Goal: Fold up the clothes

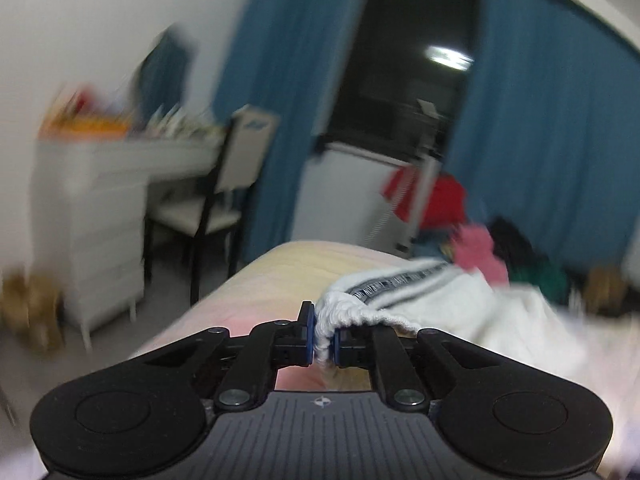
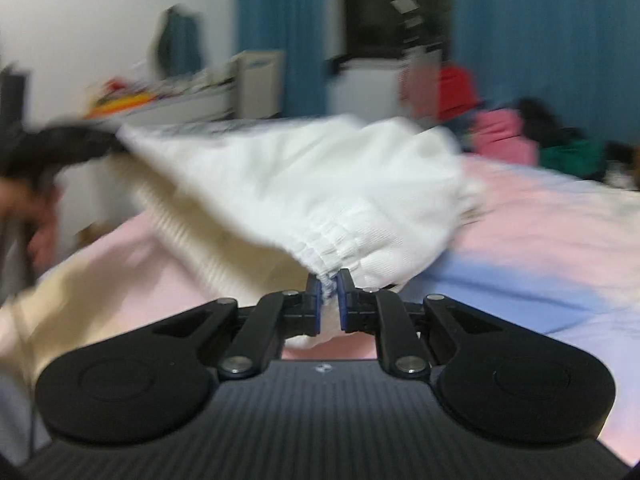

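Observation:
A white garment with an elastic waistband and a dark striped band hangs stretched above the bed. My left gripper is shut on one gathered end of its waistband. My right gripper is shut on the other gathered end. In the right wrist view the left gripper shows blurred at the far left, holding the garment's other end. Both views are motion-blurred.
The bed has a pink, cream and blue sheet. A pile of red, pink, black and green clothes lies at its far side. A white desk, a chair and blue curtains stand behind.

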Tool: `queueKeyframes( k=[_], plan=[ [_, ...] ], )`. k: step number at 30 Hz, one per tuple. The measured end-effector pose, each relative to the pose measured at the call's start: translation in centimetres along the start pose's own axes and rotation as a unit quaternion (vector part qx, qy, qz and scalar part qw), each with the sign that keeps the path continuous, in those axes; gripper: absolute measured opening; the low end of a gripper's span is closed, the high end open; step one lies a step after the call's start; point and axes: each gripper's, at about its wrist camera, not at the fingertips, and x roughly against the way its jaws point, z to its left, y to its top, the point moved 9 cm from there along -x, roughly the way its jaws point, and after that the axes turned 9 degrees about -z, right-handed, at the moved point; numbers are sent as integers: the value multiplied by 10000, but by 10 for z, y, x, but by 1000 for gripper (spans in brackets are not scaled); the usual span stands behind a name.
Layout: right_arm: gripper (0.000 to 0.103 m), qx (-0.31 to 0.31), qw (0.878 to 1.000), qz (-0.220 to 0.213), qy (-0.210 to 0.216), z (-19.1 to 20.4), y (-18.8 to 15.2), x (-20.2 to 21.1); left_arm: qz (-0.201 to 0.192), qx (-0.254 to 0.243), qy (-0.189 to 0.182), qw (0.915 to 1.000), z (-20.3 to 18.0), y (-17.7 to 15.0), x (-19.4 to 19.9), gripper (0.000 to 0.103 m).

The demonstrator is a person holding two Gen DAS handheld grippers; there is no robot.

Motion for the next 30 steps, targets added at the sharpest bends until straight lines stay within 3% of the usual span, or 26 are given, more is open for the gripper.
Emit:
queueKeyframes(
  k=[2,7,11,12,13,14,15,17,18,20,26,30],
  plan=[
    [14,152,9991,270,275,22,-13,-10,353,273,178,9988,32,-8,-7,9],
    [13,209,9940,655,850,52,-31,-20,1402,25,658,9879,72,-56,-27,10],
    [13,-359,9902,516,1248,45,-18,-11,1451,182,627,9873,80,-55,-16,17],
    [13,-614,9894,444,1241,37,-13,-10,1528,256,620,9860,80,-56,-12,26],
    [22,-867,9879,373,1234,28,-9,-10,1605,330,613,9846,79,-58,-7,33],
    [35,-1131,9858,298,1202,19,-4,-9,1683,404,606,9830,79,-59,-2,48],
    [42,-1443,9835,214,1069,8,-1,-9,1755,490,617,9813,82,-59,2,60],
    [61,-2120,9743,91,753,-20,0,-12,1892,701,638,9773,89,-58,5,74],
    [64,-2468,9672,70,600,-34,-2,-14,1933,860,621,9754,93,-57,9,80],
    [75,-3089,9504,114,346,-53,-12,-21,1918,1224,434,9728,97,-55,12,82],
    [75,-4097,9106,425,347,-63,-43,-51,1745,2300,-7,9574,105,-53,9,89],
    [75,-4130,9083,590,293,-59,-53,-80,1836,2519,-87,9501,109,-66,-10,89]
  ],
)
